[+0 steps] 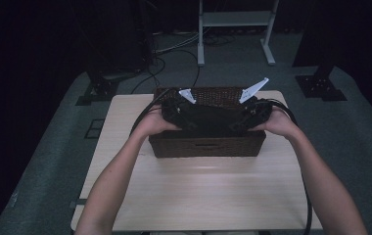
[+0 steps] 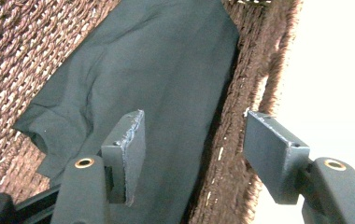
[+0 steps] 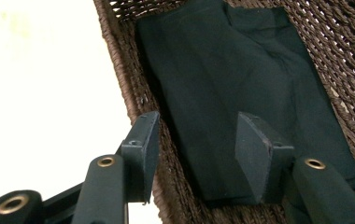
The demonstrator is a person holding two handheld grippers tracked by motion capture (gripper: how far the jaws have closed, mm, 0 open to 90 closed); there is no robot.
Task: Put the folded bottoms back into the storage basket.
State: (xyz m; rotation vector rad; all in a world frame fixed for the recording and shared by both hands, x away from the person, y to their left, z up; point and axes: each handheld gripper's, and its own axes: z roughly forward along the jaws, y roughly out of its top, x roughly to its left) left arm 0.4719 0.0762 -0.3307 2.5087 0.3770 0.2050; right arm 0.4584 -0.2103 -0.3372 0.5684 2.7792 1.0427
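A folded dark cloth (image 2: 157, 79) lies flat inside a brown woven basket (image 1: 206, 145) that stands toward the far side of the pale wooden bench (image 1: 198, 191). In the high view the cloth merges with the black bodies of the tools above it, so its outline there is hard to make out.

The left hand-held gripper (image 2: 192, 149) hangs over the basket's edge with its jaws parted and nothing between the pads: one jaw stands over the cloth, the other beyond the woven wall, above the bench. The right hand-held gripper (image 3: 196, 147) is likewise apart and empty, one jaw over the cloth, the other over the rim. Neither pad presses on the fabric.

In the left gripper view the cloth's near end is cut off by the jaw and the lower frame edge; in the right gripper view its near corner is hidden behind a jaw. The bench beside the basket is washed out to white in both gripper views.
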